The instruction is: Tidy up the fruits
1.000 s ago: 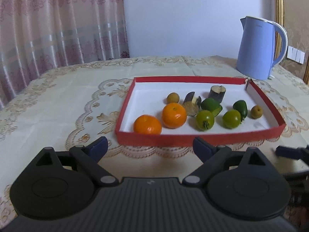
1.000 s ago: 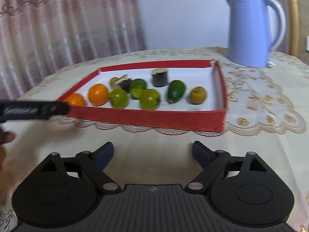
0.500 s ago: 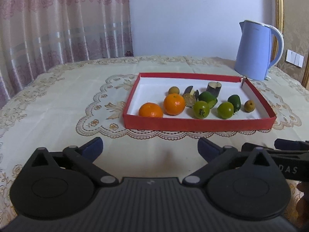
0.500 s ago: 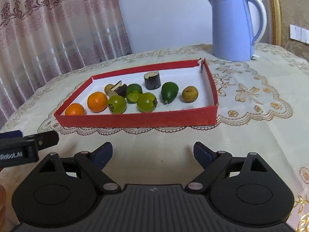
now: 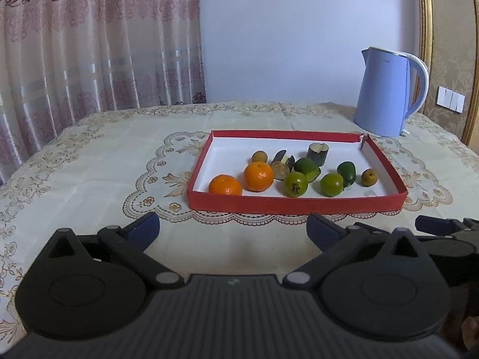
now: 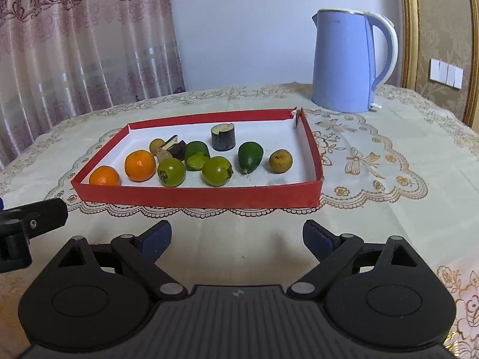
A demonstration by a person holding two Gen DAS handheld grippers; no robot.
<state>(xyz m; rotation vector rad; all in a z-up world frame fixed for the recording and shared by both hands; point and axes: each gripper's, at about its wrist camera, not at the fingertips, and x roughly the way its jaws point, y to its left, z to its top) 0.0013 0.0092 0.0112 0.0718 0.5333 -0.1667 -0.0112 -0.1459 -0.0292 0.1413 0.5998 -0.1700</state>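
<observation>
Fruits lying in the red tray [image 5: 295, 205] on the worktop [image 5: 89, 179]: two oranges [image 5: 225, 184] at its left end, green ones mid-tray. Left gripper [image 5: 233, 229] and right gripper [image 6: 236, 236] both short of the tray, fingers [image 6: 155, 236] spread wide after opening further, nothing between them.

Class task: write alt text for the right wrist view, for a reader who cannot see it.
A shallow red tray on a lace tablecloth holds two oranges, green fruits, small brown fruits and dark cut pieces. The right claw is open and empty in front of it. A blue kettle stands behind.
</observation>
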